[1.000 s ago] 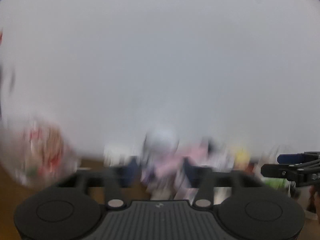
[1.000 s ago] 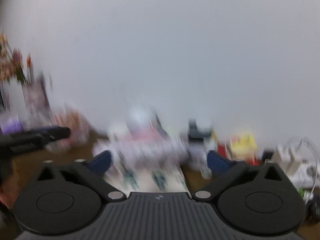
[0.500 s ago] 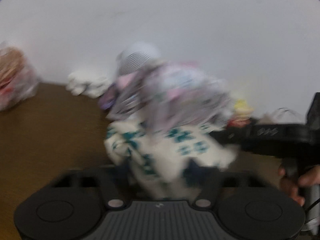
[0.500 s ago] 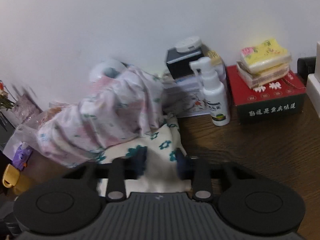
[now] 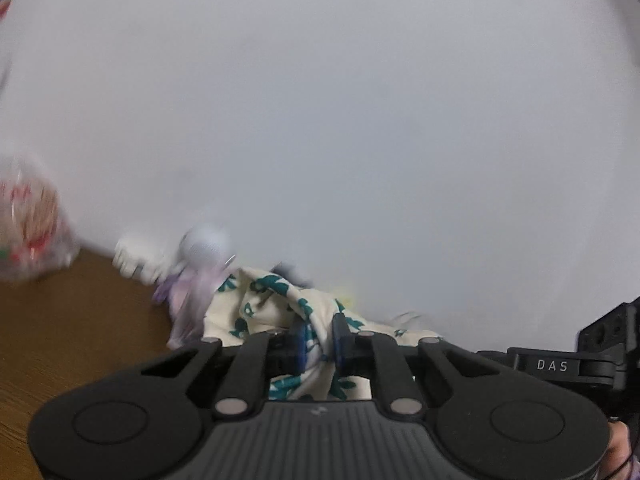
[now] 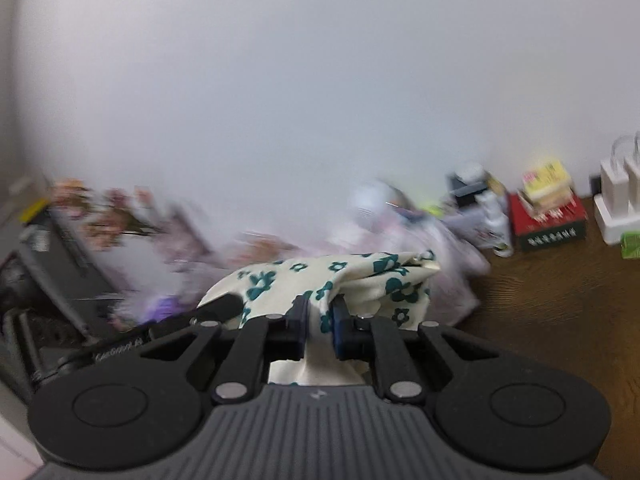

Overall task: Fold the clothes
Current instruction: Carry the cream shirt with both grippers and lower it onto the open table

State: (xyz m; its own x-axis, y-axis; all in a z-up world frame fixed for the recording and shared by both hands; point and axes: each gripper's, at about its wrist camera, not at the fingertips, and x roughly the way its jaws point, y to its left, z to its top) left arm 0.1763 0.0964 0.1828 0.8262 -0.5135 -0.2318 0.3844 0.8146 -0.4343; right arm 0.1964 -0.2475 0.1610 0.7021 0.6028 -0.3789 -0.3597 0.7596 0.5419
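A cream garment with teal flowers hangs bunched between both grippers, lifted off the brown table. My left gripper is shut on a fold of it. My right gripper is shut on another fold of the same cloth. A pale pink floral garment lies crumpled behind it by the wall, blurred in both views. The right gripper's black body shows at the right edge of the left wrist view.
Along the wall stand a red box with yellow packs, a white spray bottle, a white charger block and a green item. A clear bag and a white cloth sit at left. Pink flowers are blurred.
Both grippers have closed on the cream flowered garment and raised it; both cameras now tilt up towards the wall. The pink garment stays behind on the table.
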